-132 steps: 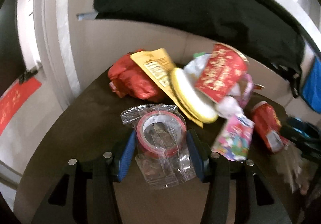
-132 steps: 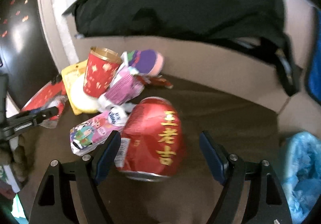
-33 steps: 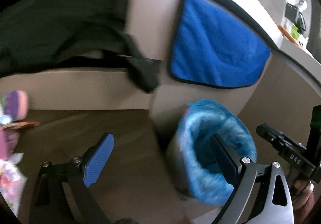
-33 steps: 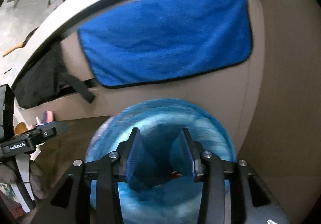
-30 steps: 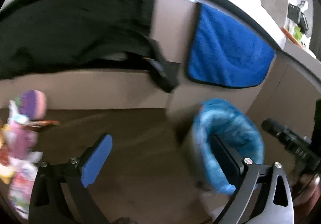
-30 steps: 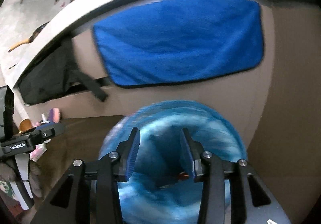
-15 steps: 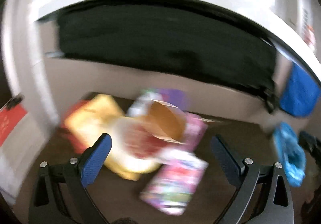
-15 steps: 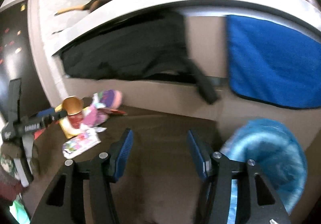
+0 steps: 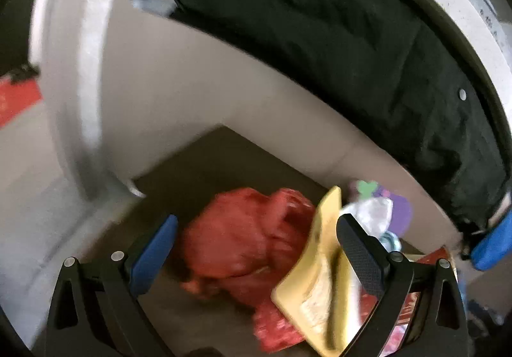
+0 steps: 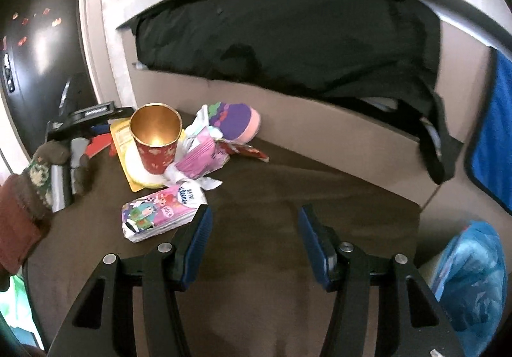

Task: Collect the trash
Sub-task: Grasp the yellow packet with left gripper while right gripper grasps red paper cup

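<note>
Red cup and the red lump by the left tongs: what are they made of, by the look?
Cup: likely paper, with a shiny gold lining that glares inside and a printed red outside. Red lump: probably thin plastic film, crumpled into soft folds with a slight sheen; blur leaves it open.

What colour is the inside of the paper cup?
Shiny gold inside the paper cup, red with gold print outside; clearest in the right wrist view.

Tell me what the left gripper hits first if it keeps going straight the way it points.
Most likely the crumpled red bag, which lies between the open fingers of the left gripper. The picture is blurred, so depth is uncertain.
</note>
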The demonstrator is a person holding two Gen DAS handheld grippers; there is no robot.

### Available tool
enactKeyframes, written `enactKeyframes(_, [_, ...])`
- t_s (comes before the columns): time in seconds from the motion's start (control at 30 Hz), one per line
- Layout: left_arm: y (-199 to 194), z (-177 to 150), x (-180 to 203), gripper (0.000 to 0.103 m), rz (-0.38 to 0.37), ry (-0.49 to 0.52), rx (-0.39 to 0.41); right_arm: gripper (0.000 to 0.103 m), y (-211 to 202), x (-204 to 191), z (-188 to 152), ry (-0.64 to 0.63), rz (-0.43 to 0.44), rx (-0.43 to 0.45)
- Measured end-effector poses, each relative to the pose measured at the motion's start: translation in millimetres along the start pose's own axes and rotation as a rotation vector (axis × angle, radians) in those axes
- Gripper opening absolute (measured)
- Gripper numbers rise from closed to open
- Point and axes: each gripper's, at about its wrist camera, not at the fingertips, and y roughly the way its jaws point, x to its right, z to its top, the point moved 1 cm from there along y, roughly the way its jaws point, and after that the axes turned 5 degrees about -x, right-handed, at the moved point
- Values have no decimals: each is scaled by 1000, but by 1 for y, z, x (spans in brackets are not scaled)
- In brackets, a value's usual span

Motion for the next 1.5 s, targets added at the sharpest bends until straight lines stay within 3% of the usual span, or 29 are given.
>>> enactKeyframes(0.23, [17, -31, 58, 98, -175, 152, -93, 53, 9, -3, 7, -6, 29, -3])
enactKeyframes(0.37, [11, -49, 79, 98, -231, 194, -128, 53, 13, -5, 8, -2, 59, -13])
enactKeyframes(0.47, [0, -66, 91, 96, -237, 239, -139, 53, 18, -10, 4, -6, 96, -37])
enactKeyframes(0.63, [-37, -82, 92, 91, -169, 276, -93, 54, 26, -18, 0, -15, 108, -54])
enactKeyframes(0.77, [-61, -83, 84, 89, -164, 279, -57, 54, 20, -20, 5, -21, 124, -2])
enactKeyframes(0.9, [-70, -89, 92, 85, -202, 309, -62, 56, 30, -20, 10, -13, 113, -32])
enactKeyframes(0.97, [-72, -91, 97, 79, -202, 326, -60, 55, 37, -17, 9, 19, 176, -70])
enactKeyframes(1.0, [-71, -91, 100, 75, -201, 328, -56, 43, 41, -17, 7, 30, 227, -99])
enactKeyframes(1.03, [-71, -91, 103, 72, -203, 325, -53, 23, 43, -19, 5, 25, 252, -115])
enactKeyframes(1.1, [-71, -88, 107, 65, -211, 310, -46, 12, 40, -26, 1, -12, 269, -134])
enactKeyframes(1.27, [-64, -87, 120, 38, -209, 298, -23, 7, 24, -21, -4, -52, 223, -100])
enactKeyframes(1.33, [-59, -87, 126, 20, -196, 296, -28, 7, 19, -10, -6, -29, 197, -90])
enactKeyframes(1.5, [-57, -97, 157, 14, -241, 372, -32, 7, 10, 30, -10, 76, 102, -62])
